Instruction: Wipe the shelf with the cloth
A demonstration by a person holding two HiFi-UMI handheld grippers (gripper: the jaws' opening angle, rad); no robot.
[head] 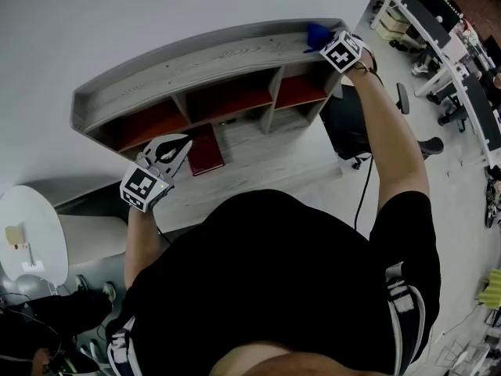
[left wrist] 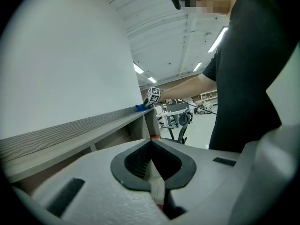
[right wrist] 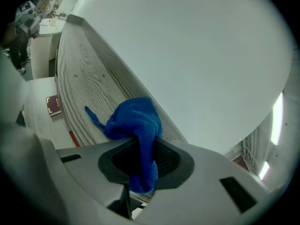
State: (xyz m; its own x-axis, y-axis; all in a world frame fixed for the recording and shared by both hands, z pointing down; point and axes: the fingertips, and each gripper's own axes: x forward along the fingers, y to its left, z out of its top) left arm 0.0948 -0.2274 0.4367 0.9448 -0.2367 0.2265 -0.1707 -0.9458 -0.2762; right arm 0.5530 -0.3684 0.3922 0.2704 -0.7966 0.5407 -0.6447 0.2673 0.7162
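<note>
Office floor area; white wall [head: 117, 14] at rear. A grey wood-grain shelf [head: 196, 65] stands against it, long axis running from 9 o'clock to 1 o'clock in the head view.

The blue cloth [right wrist: 136, 125] lies bunched on the shelf top at the 1 o'clock end, with a thin corner trailing toward 10 o'clock in the right gripper view.

The right gripper [right wrist: 140, 163] is clamped on the cloth, which hangs through its jaws.

The left gripper [left wrist: 152, 165], at 9 o'clock before the shelf front, has jaws pressed together, holding nothing.
</note>
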